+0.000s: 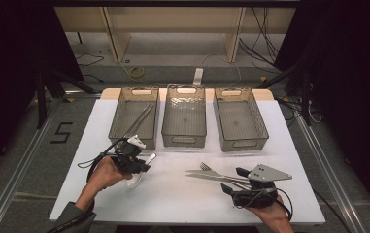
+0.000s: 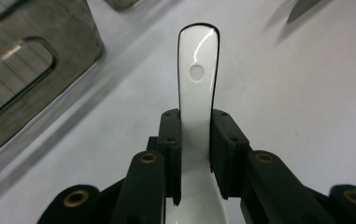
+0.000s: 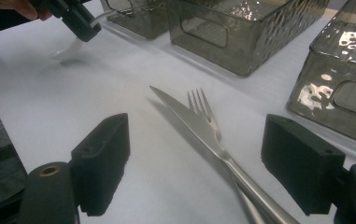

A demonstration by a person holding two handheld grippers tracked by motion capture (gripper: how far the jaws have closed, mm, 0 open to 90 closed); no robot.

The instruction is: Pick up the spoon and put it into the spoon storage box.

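Note:
A white ceramic spoon [image 2: 196,70] sticks out between the pads of my left gripper [image 2: 195,126], which is shut on its handle. In the high view this gripper [image 1: 142,166] hovers at the table's left front, the spoon [image 1: 135,181] lifted just off the white surface. The right gripper view shows the same spoon [image 3: 68,49] at top left. My right gripper [image 1: 235,180] stands open at the front right. A steel knife [image 3: 189,119] and fork [image 3: 203,105] lie crossed on the table between its wide jaws [image 3: 203,144], touching neither pad.
Three smoky clear baskets stand in a row at the back: the left basket [image 1: 117,119] holds long thin metal utensils [image 1: 141,118], and the middle one [image 1: 185,138] and right one [image 1: 258,119] look bare. The white table [image 1: 173,194] ends close to both hands.

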